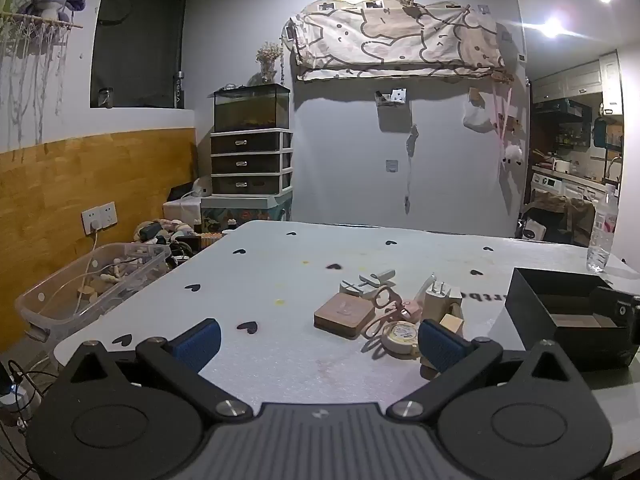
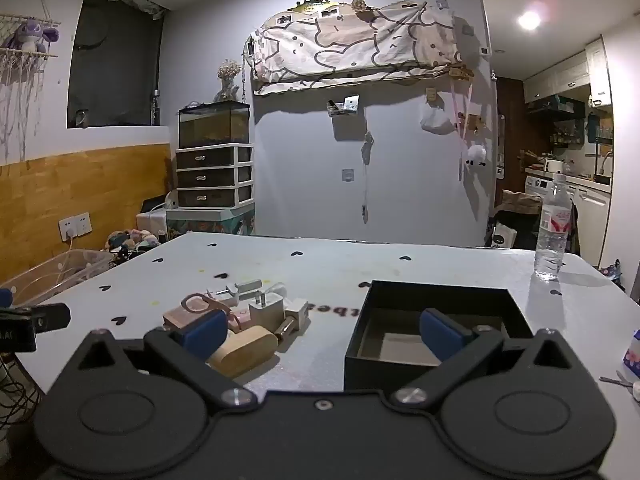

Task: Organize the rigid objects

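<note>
Both mounted low over the near table edge, facing the far wall. Left view set further left, black box at right edge; right view close above the box. Shared: clutter pile, box, water bottle.

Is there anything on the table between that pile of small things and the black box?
Only bare tablecloth separates the pile from the black box, clearest in the right wrist view.

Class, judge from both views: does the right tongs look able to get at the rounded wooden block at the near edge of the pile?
Probably yes. The right tongs are open and empty, and the rounded wooden block lies at the pile's near edge, just ahead of the left finger, nothing between them. The black box stands apart to the right.
</note>
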